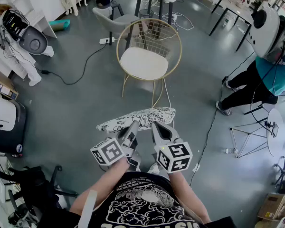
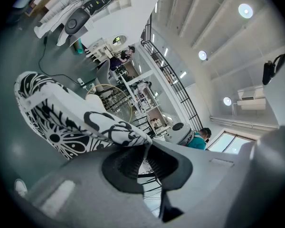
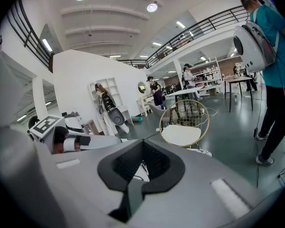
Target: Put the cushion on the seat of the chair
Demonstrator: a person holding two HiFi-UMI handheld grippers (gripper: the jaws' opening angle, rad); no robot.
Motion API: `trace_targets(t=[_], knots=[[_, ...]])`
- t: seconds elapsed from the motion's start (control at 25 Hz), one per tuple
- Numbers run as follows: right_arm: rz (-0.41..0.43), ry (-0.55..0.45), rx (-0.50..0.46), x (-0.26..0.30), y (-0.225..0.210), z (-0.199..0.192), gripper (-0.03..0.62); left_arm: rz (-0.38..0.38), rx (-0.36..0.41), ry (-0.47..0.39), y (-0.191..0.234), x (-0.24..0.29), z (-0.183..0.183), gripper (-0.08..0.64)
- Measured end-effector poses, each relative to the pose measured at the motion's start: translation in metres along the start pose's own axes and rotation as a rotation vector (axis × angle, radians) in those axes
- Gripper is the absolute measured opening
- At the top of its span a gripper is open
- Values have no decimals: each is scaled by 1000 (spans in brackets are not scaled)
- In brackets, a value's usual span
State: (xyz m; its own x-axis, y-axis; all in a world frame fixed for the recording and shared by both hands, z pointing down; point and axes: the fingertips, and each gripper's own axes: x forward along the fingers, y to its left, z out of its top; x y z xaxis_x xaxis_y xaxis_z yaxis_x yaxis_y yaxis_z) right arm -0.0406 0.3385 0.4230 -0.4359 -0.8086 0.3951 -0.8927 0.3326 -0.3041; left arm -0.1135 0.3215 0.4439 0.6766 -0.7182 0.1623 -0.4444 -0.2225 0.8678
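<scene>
**Patterned cushion gripped at its near edge, chair straight ahead**

In the head view a black-and-white patterned cushion (image 1: 137, 119) is held mid-frame above the grey floor (image 1: 71, 113). Its long axis runs left to right, with the right end tipped slightly higher. The left gripper (image 1: 134, 124) has its jaws pinching the cushion's near edge. Just beside it, the right gripper (image 1: 155, 125) has its jaws pressed together on the same edge, apparently nipping fabric too. The gold wire chair (image 1: 149, 30) stands well apart at top centre, beyond the cushion's far edge, and its white seat (image 1: 143, 63) faces up. Both grippers are about equally near it. The cushion likely needs carrying flat toward the top of the frame.
</scene>
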Motion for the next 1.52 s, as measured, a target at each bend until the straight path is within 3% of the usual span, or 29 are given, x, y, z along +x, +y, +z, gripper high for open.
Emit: trace_targets(t=[0.52, 0.88, 1.52], knots=[[-16, 27, -9, 37, 28, 0, 0, -32, -67, 7, 26, -10, 29, 23], [-16, 27, -9, 57, 31, 5, 0, -34, -50, 0, 42, -1, 49, 23], [51, 31, 53, 126, -32, 38, 0, 7, -44, 35, 57, 84, 76, 25]])
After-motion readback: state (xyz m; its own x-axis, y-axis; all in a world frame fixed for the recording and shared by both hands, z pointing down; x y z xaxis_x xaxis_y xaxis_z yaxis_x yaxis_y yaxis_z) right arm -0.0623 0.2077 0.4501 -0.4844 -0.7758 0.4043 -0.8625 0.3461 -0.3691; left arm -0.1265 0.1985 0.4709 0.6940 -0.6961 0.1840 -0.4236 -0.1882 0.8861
